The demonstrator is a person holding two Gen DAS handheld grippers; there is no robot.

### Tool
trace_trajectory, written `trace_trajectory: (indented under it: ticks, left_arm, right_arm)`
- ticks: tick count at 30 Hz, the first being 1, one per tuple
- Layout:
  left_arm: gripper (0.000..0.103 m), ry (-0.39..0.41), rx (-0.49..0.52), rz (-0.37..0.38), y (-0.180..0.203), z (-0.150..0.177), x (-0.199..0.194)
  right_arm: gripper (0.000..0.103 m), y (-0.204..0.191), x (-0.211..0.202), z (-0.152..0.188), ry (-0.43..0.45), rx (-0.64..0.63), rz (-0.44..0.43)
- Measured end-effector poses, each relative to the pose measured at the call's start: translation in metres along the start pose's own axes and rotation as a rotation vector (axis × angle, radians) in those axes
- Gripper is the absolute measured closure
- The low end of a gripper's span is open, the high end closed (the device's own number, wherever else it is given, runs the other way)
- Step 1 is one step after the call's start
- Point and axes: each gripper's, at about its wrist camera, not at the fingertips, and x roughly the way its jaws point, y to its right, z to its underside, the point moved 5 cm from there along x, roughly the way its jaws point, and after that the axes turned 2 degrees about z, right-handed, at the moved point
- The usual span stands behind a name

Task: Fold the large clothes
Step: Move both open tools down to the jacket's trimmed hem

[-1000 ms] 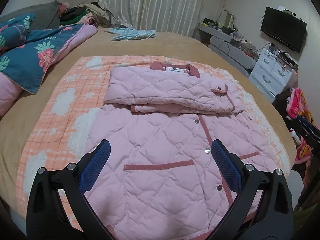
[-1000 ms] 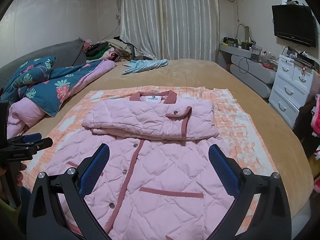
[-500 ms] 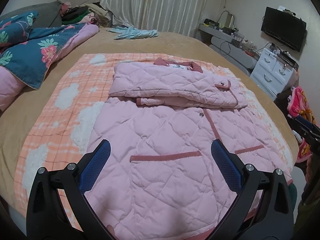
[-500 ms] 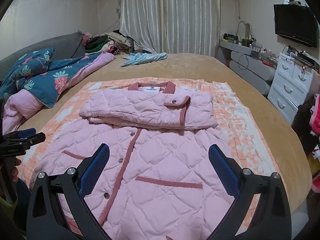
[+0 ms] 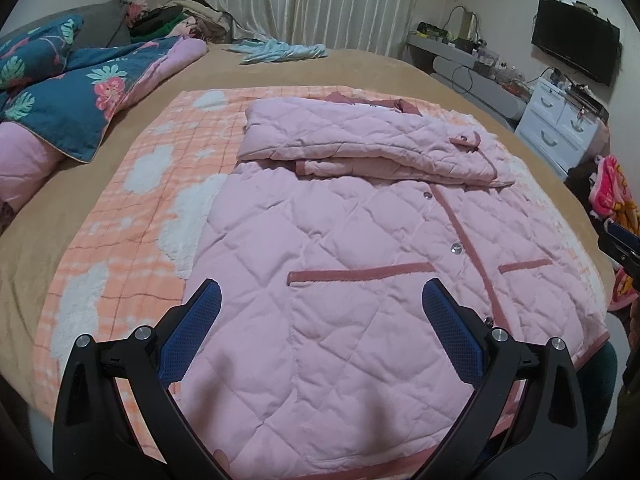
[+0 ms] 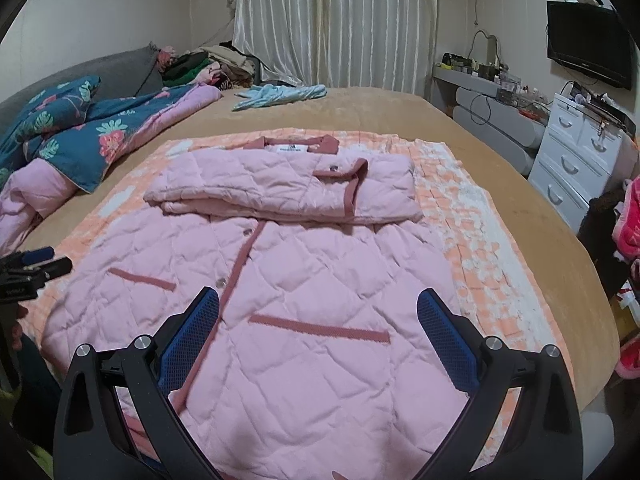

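Note:
A pink quilted jacket (image 5: pixel 360 248) (image 6: pixel 304 280) with dark-pink trim lies front-up on an orange-and-white checked blanket (image 5: pixel 132 216) (image 6: pixel 476 240) on the bed. Both sleeves are folded across its chest, below the collar (image 6: pixel 296 145). My left gripper (image 5: pixel 320 320) hovers open over the jacket's lower left part, near the hem, holding nothing. My right gripper (image 6: pixel 318 326) hovers open over the lower right part, above a pocket trim (image 6: pixel 320 330), also holding nothing. Each gripper shows at the edge of the other's view: the right gripper (image 5: pixel 624 246), the left gripper (image 6: pixel 30 268).
A blue floral quilt (image 5: pixel 68 92) (image 6: pixel 80 128) lies heaped at the left of the tan bed (image 5: pixel 380 68). A light-blue garment (image 6: pixel 280 94) lies at the far side. A white drawer chest (image 6: pixel 580 152), a wall TV (image 6: pixel 588 54) and pink items (image 5: pixel 612 188) stand to the right.
Both grippers have drawn closer and lower toward the jacket's hem end, so the jacket fills more of each view. Both stay open.

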Motion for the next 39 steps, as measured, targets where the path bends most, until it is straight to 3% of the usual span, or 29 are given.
trace_trajectory:
  ticks: [21, 39]
  left_arm:
    - [0.008, -0.065, -0.02, -0.035, -0.02, 0.031, 0.013]
    - [0.008, -0.142, -0.046, -0.089, -0.043, 0.06, 0.031]
  right_arm:
    - [0.004, 0.042, 0.009, 0.045, -0.079, 0.037, 0.071]
    - [0.004, 0.089, 0.027, 0.095, -0.224, 0.102, 0.119]
